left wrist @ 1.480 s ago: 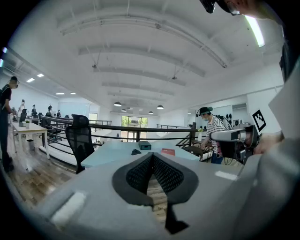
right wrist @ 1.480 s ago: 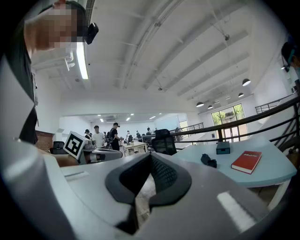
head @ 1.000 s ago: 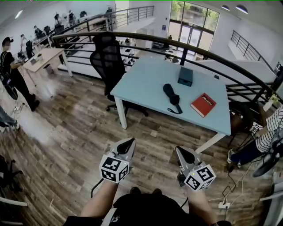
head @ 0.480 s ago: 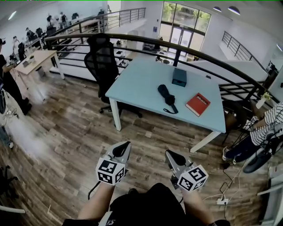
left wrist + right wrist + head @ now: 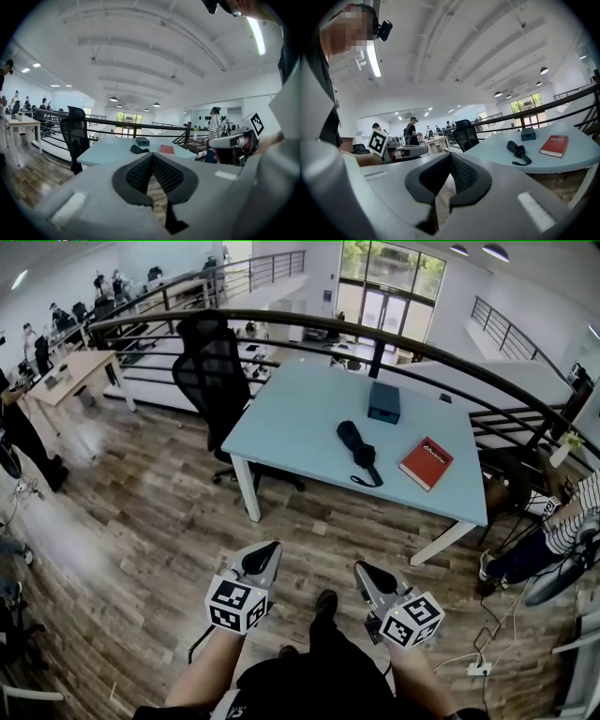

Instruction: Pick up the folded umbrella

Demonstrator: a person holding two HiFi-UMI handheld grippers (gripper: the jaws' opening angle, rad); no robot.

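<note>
The folded umbrella [image 5: 359,446] is black and lies flat near the middle of the pale blue table [image 5: 281,427]. Its strap loop points toward the near edge. A red book [image 5: 427,463] lies near it on the right, not touching it. A small dark box [image 5: 384,401] sits behind the umbrella, farther back on the table. A black chair [image 5: 208,362] stands at the table's left end, and a curved black rail [image 5: 281,315] runs behind it all. The person stands on the wooden floor [image 5: 141,521], well apart from the table, and holds both tools low in front. The left gripper [image 5: 269,547] has its two jaws pressed together with nothing between them. The right gripper [image 5: 362,569] is the same, jaws together and empty. Both point toward the table. A dark shoe [image 5: 325,601] shows between them. At the far right someone in a striped top [image 5: 572,521] seems to be sitting, but only part of them shows.
</note>
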